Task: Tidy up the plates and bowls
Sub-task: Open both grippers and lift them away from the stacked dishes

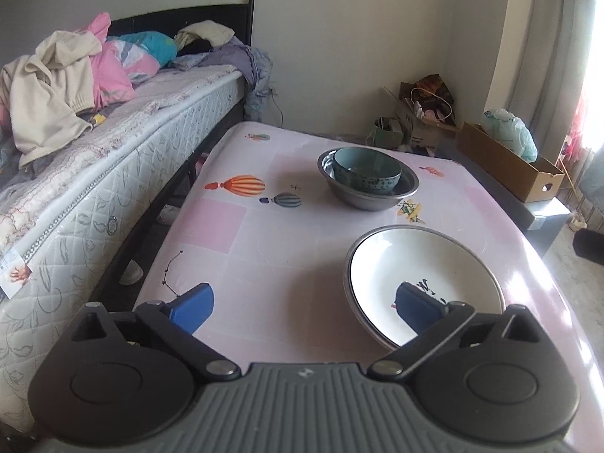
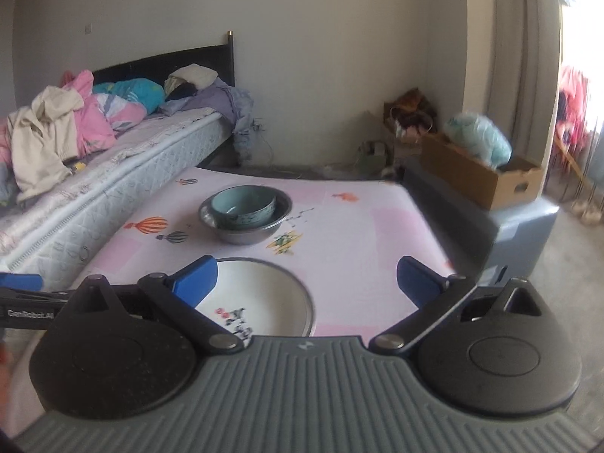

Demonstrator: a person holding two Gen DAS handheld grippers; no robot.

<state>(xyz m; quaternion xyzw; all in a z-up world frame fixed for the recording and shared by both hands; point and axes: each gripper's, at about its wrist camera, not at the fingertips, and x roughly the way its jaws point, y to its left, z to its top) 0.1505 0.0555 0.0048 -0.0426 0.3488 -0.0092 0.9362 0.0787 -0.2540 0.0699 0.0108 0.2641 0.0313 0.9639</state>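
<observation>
A dull metal bowl (image 1: pixel 368 188) holds a glazed teal bowl (image 1: pixel 366 170). At 5 o'clock, a glossy white plate (image 1: pixel 422 275) rests on smooth printed cloth (image 1: pixel 264 249).

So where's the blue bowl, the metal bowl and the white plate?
blue bowl (image 1: pixel 368 169): left wrist view, inner wall.
metal bowl (image 1: pixel 362 201): left wrist view, outer side.
white plate (image 1: pixel 415 260): left wrist view, bare white inside.

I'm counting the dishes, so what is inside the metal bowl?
A teal bowl sits inside the metal bowl, off to one side of it. The teal bowl looks empty. It covers the metal bowl's floor, so anything under it cannot be seen.
</observation>
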